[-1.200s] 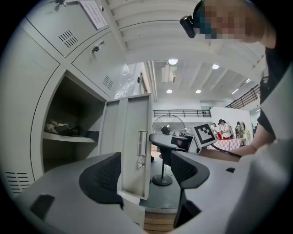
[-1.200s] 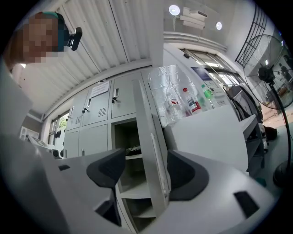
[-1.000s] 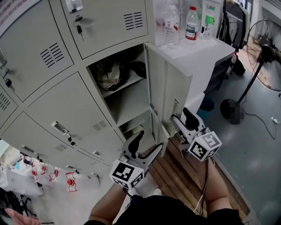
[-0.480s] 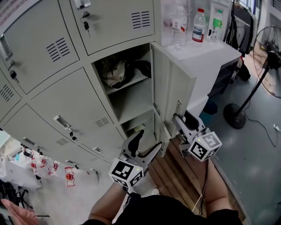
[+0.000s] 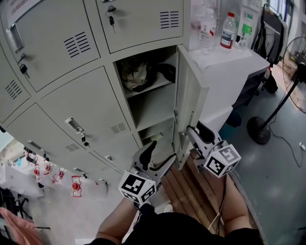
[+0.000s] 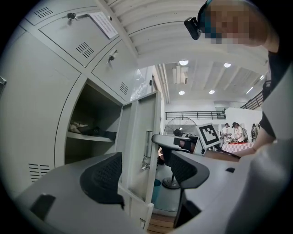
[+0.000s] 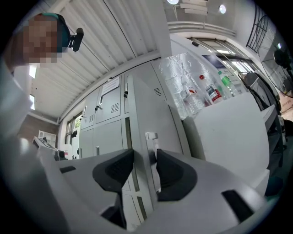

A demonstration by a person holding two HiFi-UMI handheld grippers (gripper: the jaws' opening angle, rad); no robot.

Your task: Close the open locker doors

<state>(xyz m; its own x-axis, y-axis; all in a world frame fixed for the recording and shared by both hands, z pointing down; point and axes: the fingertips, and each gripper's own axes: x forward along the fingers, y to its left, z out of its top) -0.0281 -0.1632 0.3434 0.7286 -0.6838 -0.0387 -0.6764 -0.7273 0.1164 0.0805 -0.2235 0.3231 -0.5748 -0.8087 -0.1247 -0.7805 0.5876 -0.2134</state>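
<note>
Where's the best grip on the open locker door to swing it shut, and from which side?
Grip the vertical pull handle on the outer face of the open locker door, coming level from that face: it stands proud near the free edge. The right gripper has just been closing its jaws, with the handle between them.

Nothing can be read. The notice (image 5: 16, 5) with red print at the far left above the lockers is blurred. The red label on the water bottle (image 5: 228, 29) and the green box (image 5: 246, 21) on the white tabletop (image 5: 229, 60) are too small. The paper sheet (image 6: 104, 25) on an upper locker door (image 6: 64, 34) is illegible.
</note>
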